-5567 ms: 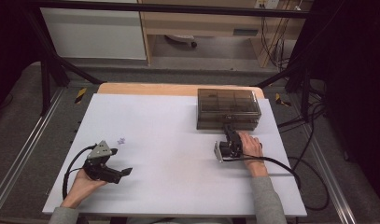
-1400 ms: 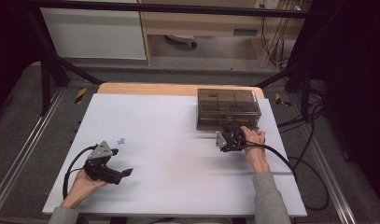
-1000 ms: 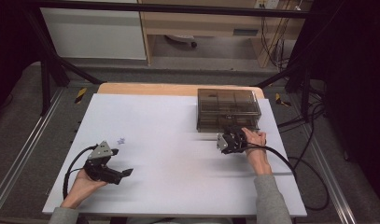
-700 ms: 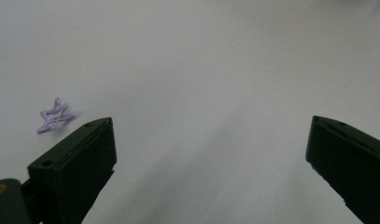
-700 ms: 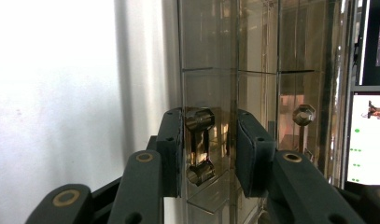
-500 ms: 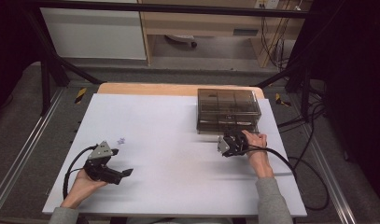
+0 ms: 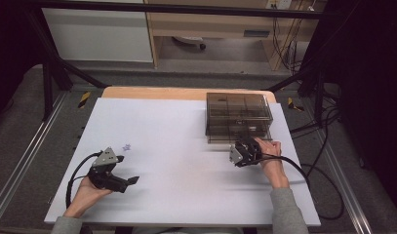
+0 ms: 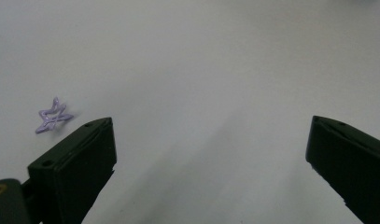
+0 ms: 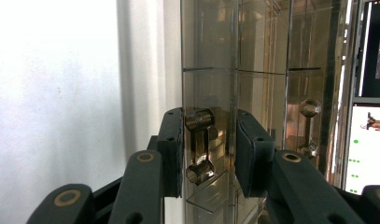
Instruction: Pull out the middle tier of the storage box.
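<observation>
A smoky clear drawer box stands at the back right of the white table. My right gripper is at its front face, turned on its side. In the right gripper view the right gripper is shut on a drawer handle, a short bar with two round ends, with a pad on each side. A second handle shows further along the box. My left gripper rests open at the front left with nothing between its jaws. A small purple star clip lies just beside the left gripper.
The purple star clip is the one loose item on the table. Black cables trail off the right side, and a dark frame post stands at the left. Lit screens show behind the box.
The right hand has drawn back slightly from the box toward the table's near edge. The left hand has kept still.
</observation>
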Demonstrator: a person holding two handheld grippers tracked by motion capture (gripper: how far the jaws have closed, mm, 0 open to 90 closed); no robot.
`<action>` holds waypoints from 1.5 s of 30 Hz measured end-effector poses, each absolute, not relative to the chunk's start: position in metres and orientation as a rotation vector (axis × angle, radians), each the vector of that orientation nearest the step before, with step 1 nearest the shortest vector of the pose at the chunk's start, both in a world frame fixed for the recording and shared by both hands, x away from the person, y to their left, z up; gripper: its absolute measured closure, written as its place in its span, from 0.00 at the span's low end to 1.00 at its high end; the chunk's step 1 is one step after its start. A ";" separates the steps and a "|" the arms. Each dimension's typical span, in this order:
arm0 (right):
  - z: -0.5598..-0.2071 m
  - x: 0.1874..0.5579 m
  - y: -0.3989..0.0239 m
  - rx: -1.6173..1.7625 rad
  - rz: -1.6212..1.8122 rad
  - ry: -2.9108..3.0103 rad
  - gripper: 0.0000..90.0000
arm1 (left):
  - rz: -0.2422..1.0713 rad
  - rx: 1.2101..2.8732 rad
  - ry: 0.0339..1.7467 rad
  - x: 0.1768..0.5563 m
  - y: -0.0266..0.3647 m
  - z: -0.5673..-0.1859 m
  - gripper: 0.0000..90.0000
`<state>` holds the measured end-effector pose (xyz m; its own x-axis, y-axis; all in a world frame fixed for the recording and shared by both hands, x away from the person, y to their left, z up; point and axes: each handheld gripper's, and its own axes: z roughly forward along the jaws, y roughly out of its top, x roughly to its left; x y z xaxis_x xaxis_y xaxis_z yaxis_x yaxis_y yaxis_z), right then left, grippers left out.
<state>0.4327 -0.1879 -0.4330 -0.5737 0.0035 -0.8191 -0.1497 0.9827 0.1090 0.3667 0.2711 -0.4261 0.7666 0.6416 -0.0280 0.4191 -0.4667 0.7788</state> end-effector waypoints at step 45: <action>-0.434 0.419 -0.191 0.073 0.366 2.179 0.48 | 0.333 2.124 0.798 0.367 0.271 -0.426 0.01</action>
<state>0.4187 -0.1913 -0.4343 -0.5951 0.1853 -0.7820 -0.0806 0.9544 0.2875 0.3669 0.2709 -0.4261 0.7639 0.6443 -0.0374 0.4264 -0.4603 0.7787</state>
